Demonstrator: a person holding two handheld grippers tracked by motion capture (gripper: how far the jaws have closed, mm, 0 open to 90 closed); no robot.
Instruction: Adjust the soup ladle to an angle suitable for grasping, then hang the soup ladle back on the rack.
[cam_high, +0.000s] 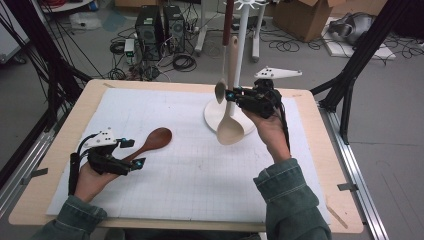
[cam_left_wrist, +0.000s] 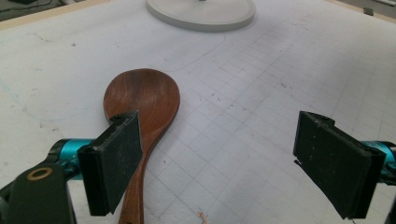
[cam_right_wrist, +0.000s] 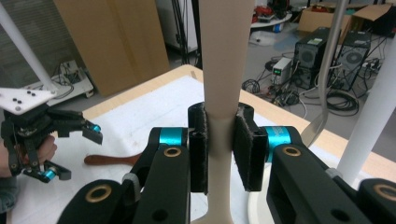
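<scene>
At centre right of the high view, the right gripper (cam_high: 235, 95) clamps the pale wooden spoon's (cam_high: 230, 131) handle, holding it upright beside the white rack pole (cam_high: 241, 42); hanging it looks next. At lower left, the left gripper (cam_high: 131, 153) stands open over the dark brown wooden spoon (cam_high: 156, 140) lying flat.

Spoon (cam_high: 152, 140) on mat (cam_high: 200, 165) at left, stand base (cam_high: 215, 117) behind right.
</scene>
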